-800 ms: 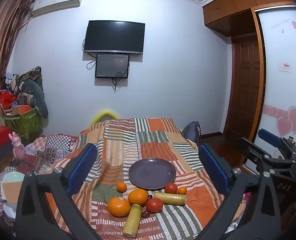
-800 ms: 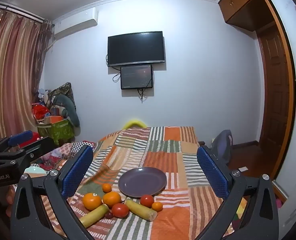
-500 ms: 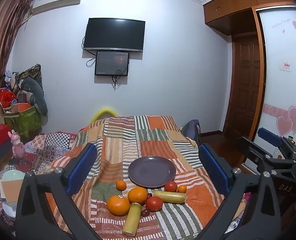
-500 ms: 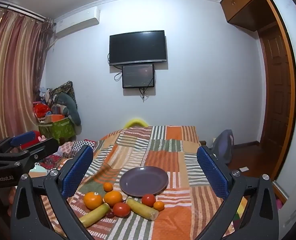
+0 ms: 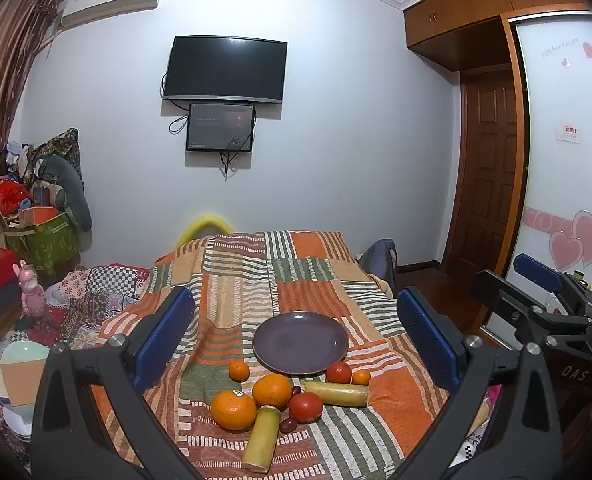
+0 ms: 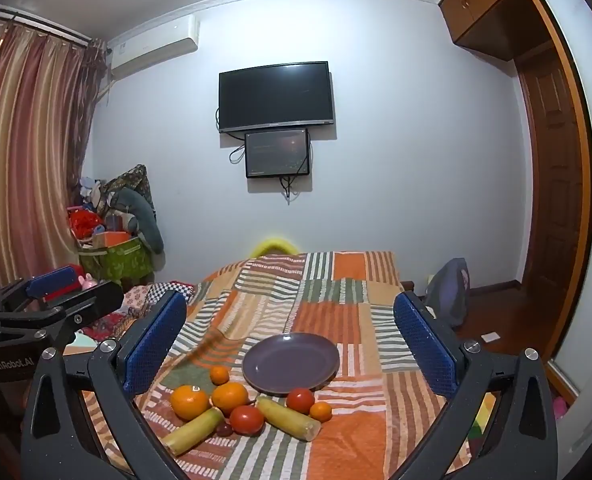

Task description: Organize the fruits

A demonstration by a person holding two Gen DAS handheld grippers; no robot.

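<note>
On the patchwork bedspread a purple plate lies bare, with the fruit grouped just in front of it. Two large oranges sit side by side and touching; a small orange lies apart near the plate rim, and another small one touches a tomato at the plate's right edge. A second tomato rests among two yellow-green cane sections. Small dark fruits are partly hidden between these items and cannot be identified. The left gripper is held above the spread with its blue pads spread wide, gripping nothing. The right gripper is likewise wide apart and unloaded; its lower frame is cut off by the picture edge. Each gripper shows only partly at the margin of the other's view. A television hangs on the far wall.
</note>
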